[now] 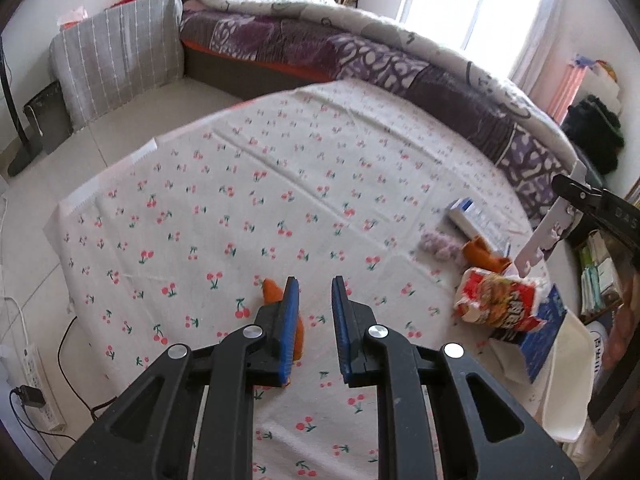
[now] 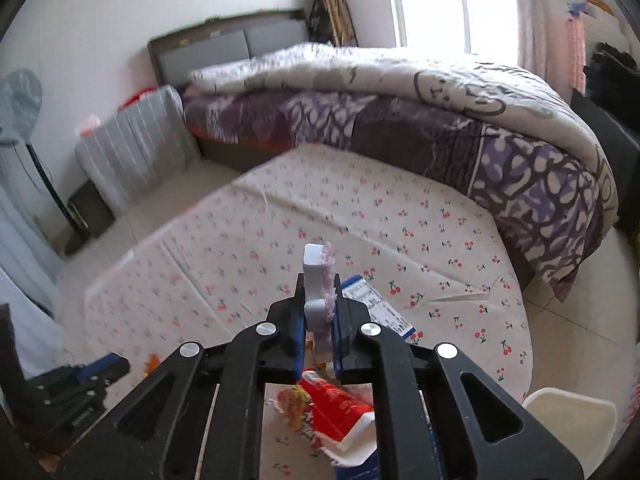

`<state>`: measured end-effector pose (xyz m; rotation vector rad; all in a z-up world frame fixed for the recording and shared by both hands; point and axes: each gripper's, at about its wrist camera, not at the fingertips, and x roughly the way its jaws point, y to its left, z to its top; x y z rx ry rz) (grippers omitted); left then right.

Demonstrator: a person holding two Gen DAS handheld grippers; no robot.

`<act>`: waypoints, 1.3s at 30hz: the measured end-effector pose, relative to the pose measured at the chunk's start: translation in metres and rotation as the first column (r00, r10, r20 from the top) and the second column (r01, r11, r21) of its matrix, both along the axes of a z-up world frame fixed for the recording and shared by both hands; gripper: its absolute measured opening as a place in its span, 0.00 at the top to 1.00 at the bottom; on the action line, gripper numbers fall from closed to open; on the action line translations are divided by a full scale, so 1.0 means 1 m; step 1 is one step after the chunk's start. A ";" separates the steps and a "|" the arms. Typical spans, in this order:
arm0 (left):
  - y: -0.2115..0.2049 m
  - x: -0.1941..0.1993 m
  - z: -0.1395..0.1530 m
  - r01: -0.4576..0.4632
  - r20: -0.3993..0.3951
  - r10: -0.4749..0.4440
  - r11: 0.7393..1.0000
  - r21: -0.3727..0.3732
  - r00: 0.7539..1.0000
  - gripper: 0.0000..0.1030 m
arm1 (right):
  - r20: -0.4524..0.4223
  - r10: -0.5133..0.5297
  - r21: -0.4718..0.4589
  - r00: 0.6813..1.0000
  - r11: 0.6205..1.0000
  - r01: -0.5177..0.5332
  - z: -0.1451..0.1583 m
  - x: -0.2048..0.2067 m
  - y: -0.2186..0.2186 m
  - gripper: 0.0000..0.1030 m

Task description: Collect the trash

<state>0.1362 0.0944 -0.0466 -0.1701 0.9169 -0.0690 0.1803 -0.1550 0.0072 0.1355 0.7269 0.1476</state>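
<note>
Trash here looks light: right gripper jaws clamp a stiff white hook piece; left gripper jaws narrowed, empty; crinkly noodle wrapper suits an edge pinch

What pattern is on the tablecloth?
The tablecloth is white with small red cherries on green stems; the left wrist view shows it best.

Table under a white cherry-print cloth, creased, its corner overhanging pale floor tiles. On it, right side: orange scrap, lilac crumpled lump, blue-white carton, red printed snack wrapper, blue packet.
</note>
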 end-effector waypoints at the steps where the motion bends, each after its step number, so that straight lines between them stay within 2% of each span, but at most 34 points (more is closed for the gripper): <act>1: -0.002 -0.001 0.004 0.002 0.010 -0.002 1.000 0.000 1.000 0.83 | 0.010 -0.006 0.010 1.000 1.000 0.006 0.003 -0.003 -0.002 0.91; 9: -0.018 -0.013 0.023 0.023 0.061 -0.024 1.000 0.013 0.998 0.83 | 0.073 -0.076 0.086 0.994 0.994 0.070 0.017 -0.037 -0.019 0.91; 20: -0.048 -0.032 0.028 0.067 0.081 -0.069 0.997 0.024 0.994 0.83 | 0.079 -0.248 0.074 0.965 0.967 0.243 0.002 -0.093 -0.054 0.91; 30: -0.084 -0.048 0.024 0.139 0.077 -0.142 0.989 0.043 0.987 0.83 | 0.025 -0.391 0.066 0.920 0.919 0.388 -0.021 -0.138 -0.096 0.91; 39: -0.121 -0.059 0.022 0.217 0.072 -0.221 0.974 0.060 0.973 0.83 | -0.009 -0.512 0.041 0.859 0.858 0.511 -0.036 -0.167 -0.139 0.90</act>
